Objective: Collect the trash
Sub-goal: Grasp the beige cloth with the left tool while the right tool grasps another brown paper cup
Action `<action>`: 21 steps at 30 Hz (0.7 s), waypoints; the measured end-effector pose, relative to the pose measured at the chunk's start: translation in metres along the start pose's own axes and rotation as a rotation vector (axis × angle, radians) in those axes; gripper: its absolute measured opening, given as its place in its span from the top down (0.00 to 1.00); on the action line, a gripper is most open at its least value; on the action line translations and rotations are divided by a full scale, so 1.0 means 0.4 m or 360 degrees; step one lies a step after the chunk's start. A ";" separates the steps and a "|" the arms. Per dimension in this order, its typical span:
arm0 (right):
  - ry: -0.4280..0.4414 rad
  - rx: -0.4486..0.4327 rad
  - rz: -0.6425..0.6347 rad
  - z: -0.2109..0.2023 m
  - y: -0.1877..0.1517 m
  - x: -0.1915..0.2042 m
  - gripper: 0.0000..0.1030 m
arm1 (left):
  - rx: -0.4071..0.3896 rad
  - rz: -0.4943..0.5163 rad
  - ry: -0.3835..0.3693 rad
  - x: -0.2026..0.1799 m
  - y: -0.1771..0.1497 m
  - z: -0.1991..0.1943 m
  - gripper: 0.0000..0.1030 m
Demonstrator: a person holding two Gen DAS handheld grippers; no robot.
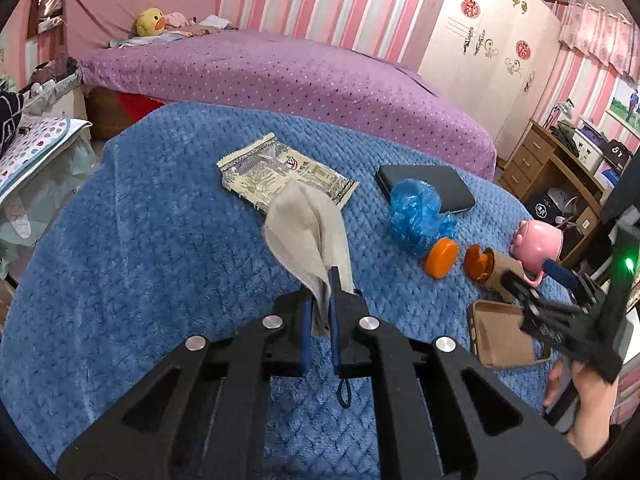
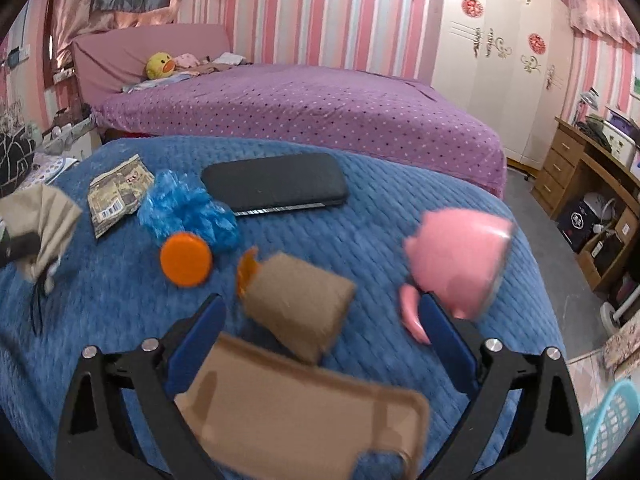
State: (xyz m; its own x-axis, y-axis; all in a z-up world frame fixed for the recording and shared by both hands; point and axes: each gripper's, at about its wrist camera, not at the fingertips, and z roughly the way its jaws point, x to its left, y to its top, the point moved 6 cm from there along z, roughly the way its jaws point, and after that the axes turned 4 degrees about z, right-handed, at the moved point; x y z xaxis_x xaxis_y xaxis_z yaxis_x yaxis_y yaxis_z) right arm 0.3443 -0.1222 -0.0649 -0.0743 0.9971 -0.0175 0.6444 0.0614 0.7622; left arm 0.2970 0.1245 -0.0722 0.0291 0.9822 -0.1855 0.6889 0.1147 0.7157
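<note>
My left gripper (image 1: 320, 300) is shut on a beige face mask (image 1: 308, 236) and holds it above the blue blanket (image 1: 160, 240); the mask also shows at the left of the right wrist view (image 2: 44, 216). My right gripper (image 2: 320, 312) is open, its fingers on either side of a lying tan bottle (image 2: 300, 304) with an orange mouth. An orange cap (image 2: 186, 259), a crumpled blue plastic bag (image 2: 188, 212) and a printed snack wrapper (image 2: 118, 196) lie beyond. In the left wrist view the right gripper (image 1: 548, 276) reaches in from the right.
A pink piggy mug (image 2: 460, 256) lies right of the bottle. A black phone (image 2: 276, 186) lies at the back, a tan phone case (image 2: 304, 412) near the front. A purple bed (image 2: 300, 108) stands behind, a wooden desk (image 2: 592, 184) at right, a teal basket (image 2: 612, 428) lower right.
</note>
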 end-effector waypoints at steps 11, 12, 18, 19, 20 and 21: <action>0.0046 -0.0007 0.0167 -0.020 0.000 -0.070 0.42 | -0.0012 0.0038 -0.0003 -0.027 0.003 0.000 0.94; 0.0048 -0.0020 0.0183 -0.030 0.002 -0.082 0.42 | -0.0022 0.0042 -0.0006 -0.032 0.004 -0.005 0.94; 0.0022 -0.0071 0.0208 -0.113 -0.018 -0.154 0.42 | -0.0067 0.0065 -0.0055 -0.073 0.010 -0.031 0.94; 0.0018 -0.0079 0.0208 -0.127 -0.027 -0.166 0.42 | -0.0073 0.0076 -0.0059 -0.085 0.009 -0.035 0.94; 0.0013 -0.0086 0.0209 -0.142 -0.037 -0.179 0.42 | -0.0078 0.0093 -0.0062 -0.099 0.008 -0.040 0.94; 0.0005 -0.0094 0.0209 -0.155 -0.047 -0.189 0.42 | -0.0082 0.0105 -0.0065 -0.110 0.007 -0.042 0.94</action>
State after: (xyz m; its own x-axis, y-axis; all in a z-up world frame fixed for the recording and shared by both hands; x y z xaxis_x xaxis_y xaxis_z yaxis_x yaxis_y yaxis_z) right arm 0.2906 -0.2017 -0.0377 0.0053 0.9962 0.0871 0.6028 -0.0726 0.7946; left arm 0.2852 0.0842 -0.0508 0.1034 0.9811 -0.1636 0.6465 0.0587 0.7607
